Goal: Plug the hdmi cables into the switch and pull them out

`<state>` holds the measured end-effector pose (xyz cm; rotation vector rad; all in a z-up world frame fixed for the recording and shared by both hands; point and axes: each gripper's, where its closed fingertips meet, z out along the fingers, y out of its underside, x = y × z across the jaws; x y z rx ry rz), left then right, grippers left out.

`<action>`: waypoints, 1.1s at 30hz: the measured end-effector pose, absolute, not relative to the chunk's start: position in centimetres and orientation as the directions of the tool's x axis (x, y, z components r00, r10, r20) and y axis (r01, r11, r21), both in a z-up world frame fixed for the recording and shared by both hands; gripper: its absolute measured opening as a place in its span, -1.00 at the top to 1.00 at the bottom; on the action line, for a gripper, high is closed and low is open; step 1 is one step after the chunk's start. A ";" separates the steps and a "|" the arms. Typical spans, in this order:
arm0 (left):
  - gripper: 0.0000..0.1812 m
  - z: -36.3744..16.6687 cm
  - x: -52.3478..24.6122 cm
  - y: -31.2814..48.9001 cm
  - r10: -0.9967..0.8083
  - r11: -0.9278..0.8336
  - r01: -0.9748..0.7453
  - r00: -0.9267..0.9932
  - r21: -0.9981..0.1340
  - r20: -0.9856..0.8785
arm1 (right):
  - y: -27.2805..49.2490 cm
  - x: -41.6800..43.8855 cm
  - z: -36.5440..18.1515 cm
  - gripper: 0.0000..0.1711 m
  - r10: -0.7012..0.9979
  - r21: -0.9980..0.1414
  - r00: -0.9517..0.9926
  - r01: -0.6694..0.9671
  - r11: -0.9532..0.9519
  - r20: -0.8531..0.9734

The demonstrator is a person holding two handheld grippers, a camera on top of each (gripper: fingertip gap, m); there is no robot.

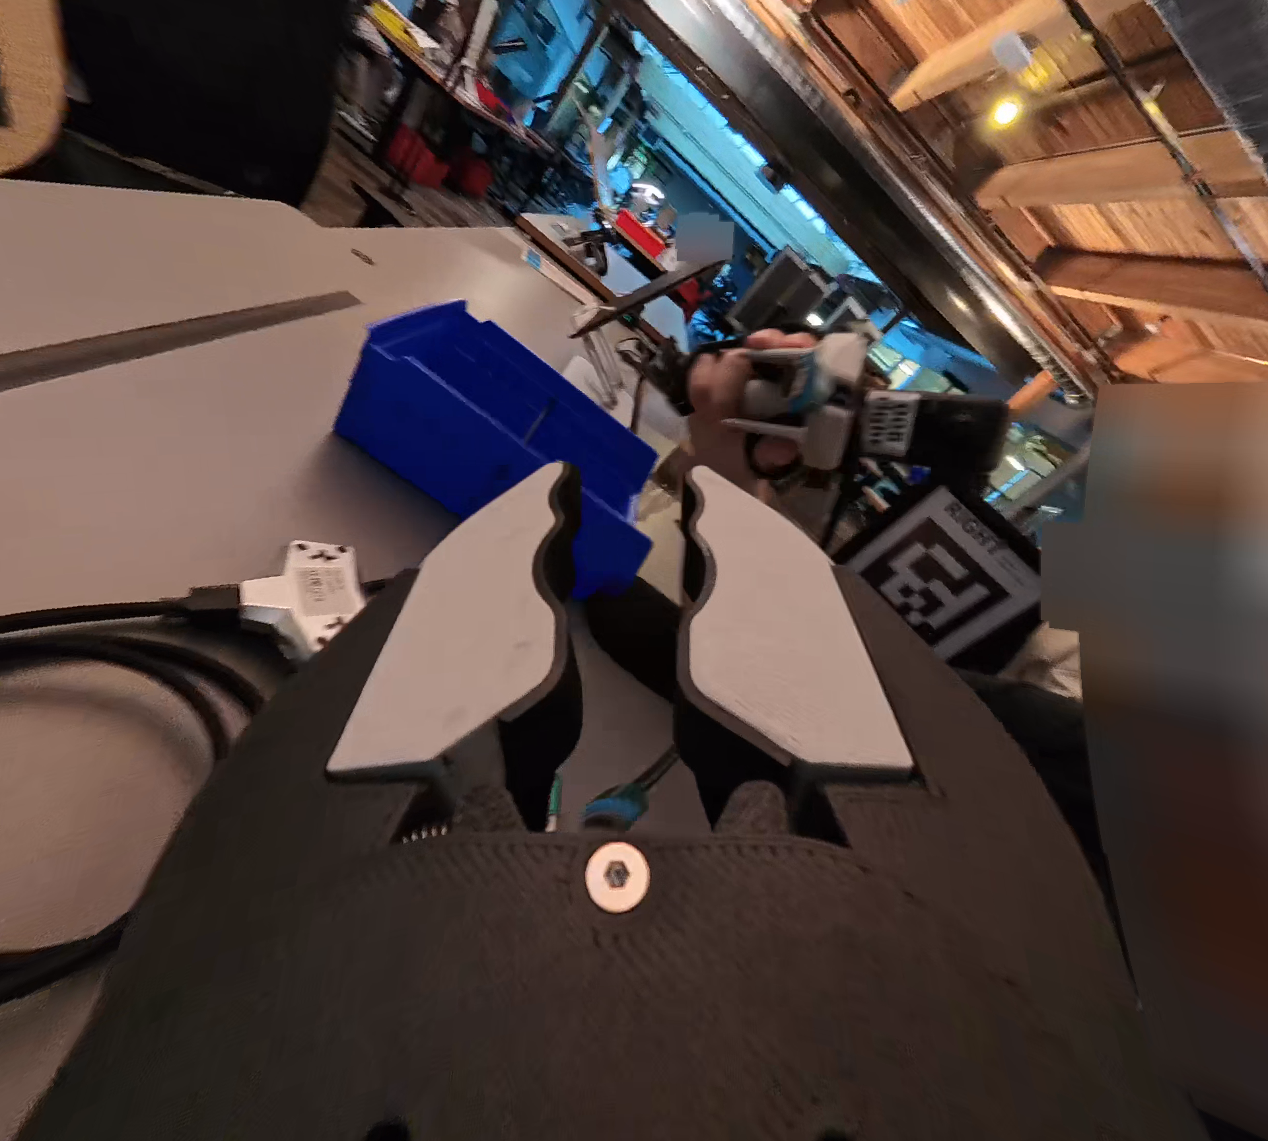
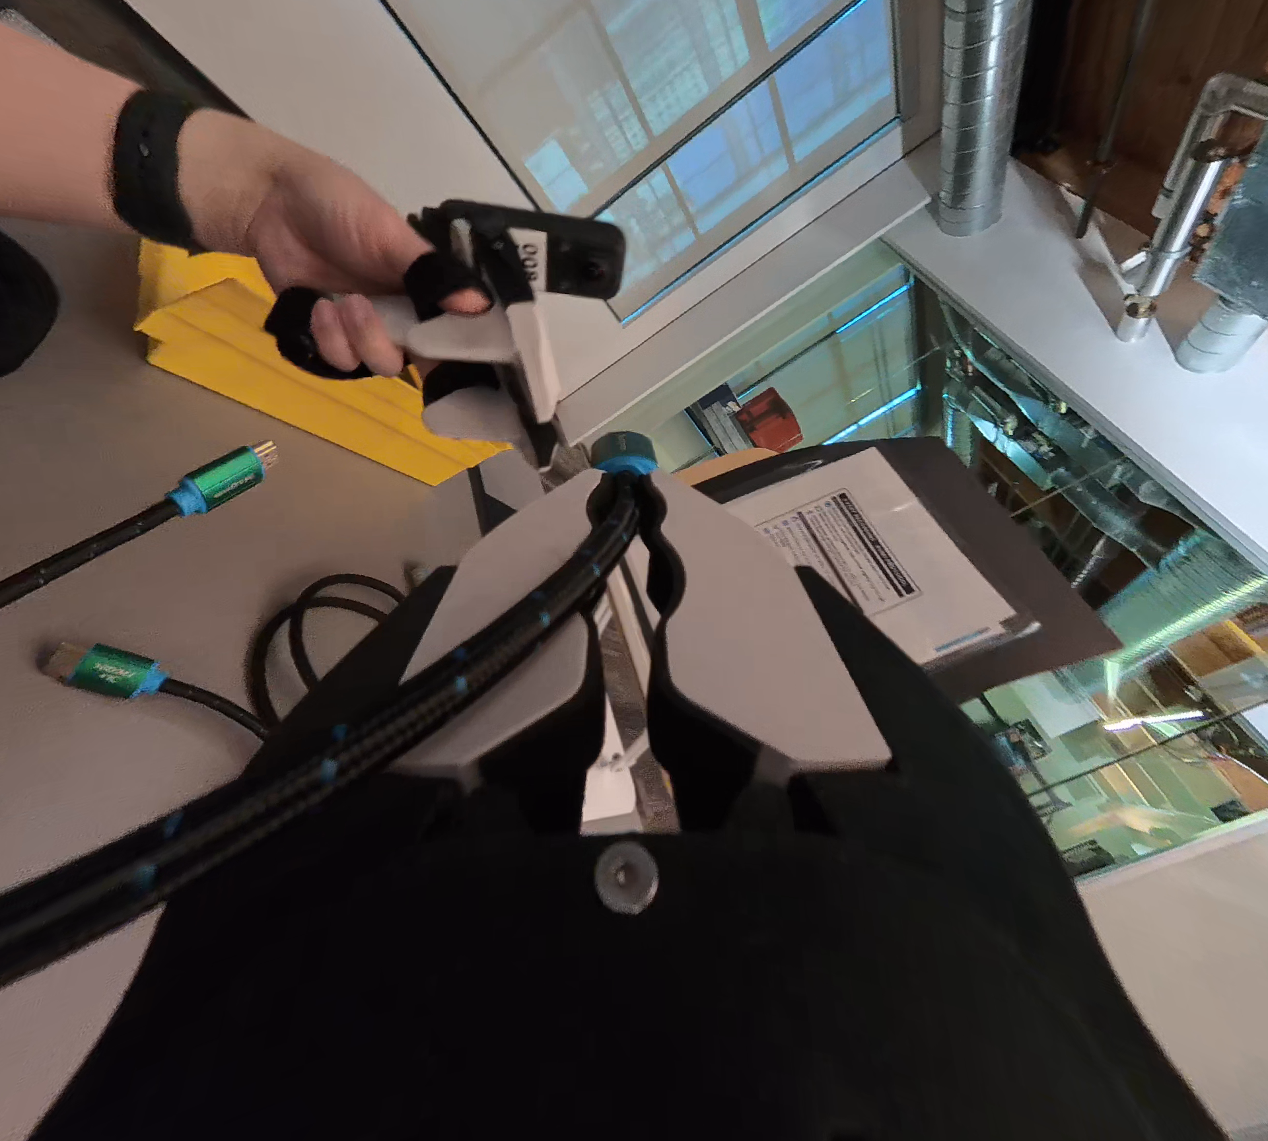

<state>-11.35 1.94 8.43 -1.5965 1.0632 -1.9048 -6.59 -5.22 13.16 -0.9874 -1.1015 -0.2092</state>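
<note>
While the right gripper point(image 2: 628, 490) jaws clamp a braided cable point(image 2: 384, 724) behind its plug, the left gripper point(image 1: 628, 494) jaws stand apart, empty, above the tabletop point(image 1: 171, 456).

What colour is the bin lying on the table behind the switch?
The bin is bright blue; the left wrist view shows it best.

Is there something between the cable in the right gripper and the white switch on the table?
This cannot be settled. The right gripper is shut on the braided cable, just behind its plug. The white switch shows only in the left wrist view, with one cable already plugged in. No view shows both, so the path between them is unseen.
</note>
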 end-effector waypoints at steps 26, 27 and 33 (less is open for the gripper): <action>0.34 -13.6 -2.5 3.6 -0.712 0.576 -0.669 -0.129 -0.469 -0.690 | -14.2 -1.4 22.3 0.91 0.176 -0.559 0.667 0.418 0.716 0.724; 0.39 -13.6 -2.2 3.8 -0.678 0.600 -0.670 -0.137 -0.437 -0.722 | -14.3 -1.3 22.4 0.91 0.173 -0.557 0.669 0.417 0.719 0.723; 0.43 -13.6 -0.8 4.8 -0.618 0.651 -0.651 -0.157 -0.389 -0.771 | -15.0 -0.8 22.8 0.91 0.166 -0.551 0.678 0.402 0.731 0.716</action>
